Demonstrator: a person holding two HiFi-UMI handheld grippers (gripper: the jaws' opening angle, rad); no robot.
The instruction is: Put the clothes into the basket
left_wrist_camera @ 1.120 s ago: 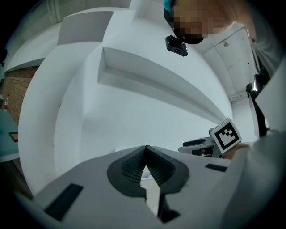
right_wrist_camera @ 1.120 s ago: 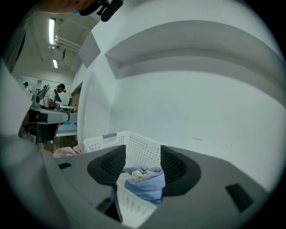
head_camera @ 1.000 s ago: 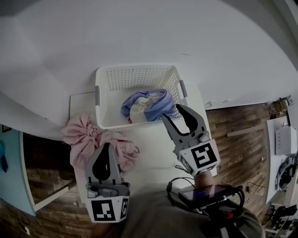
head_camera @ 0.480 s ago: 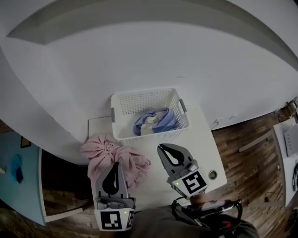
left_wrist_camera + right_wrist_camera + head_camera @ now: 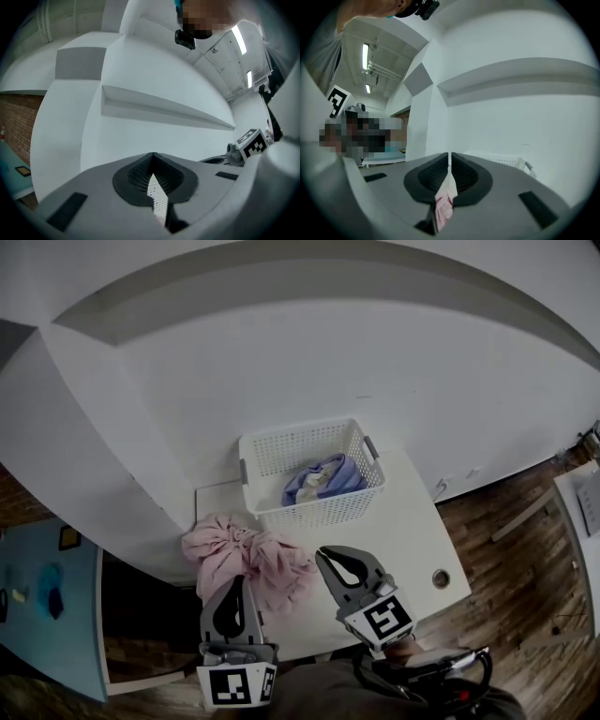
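A white perforated basket (image 5: 314,514) stands at the table's far edge with a blue and cream garment (image 5: 322,478) inside. A crumpled pink garment (image 5: 251,559) lies on the table in front of the basket's left corner. My left gripper (image 5: 236,585) hovers over the pink garment's near edge, jaws shut and empty. My right gripper (image 5: 326,556) is just right of the pink garment, also shut with nothing in it. In the right gripper view (image 5: 449,153) a strip of pink cloth (image 5: 444,206) shows through the slit. The left gripper view (image 5: 153,153) shows a sliver of basket (image 5: 157,197).
The white table (image 5: 403,521) has a round cable hole (image 5: 441,578) near its right front corner. A white wall with a ledge rises behind the basket. Wooden floor (image 5: 525,549) lies to the right, a blue surface (image 5: 47,615) to the left.
The right gripper's jaws, open beside the basket a second ago, are shut, and it has drawn back toward the table's near edge. The left gripper also pulled back over the pink garment.
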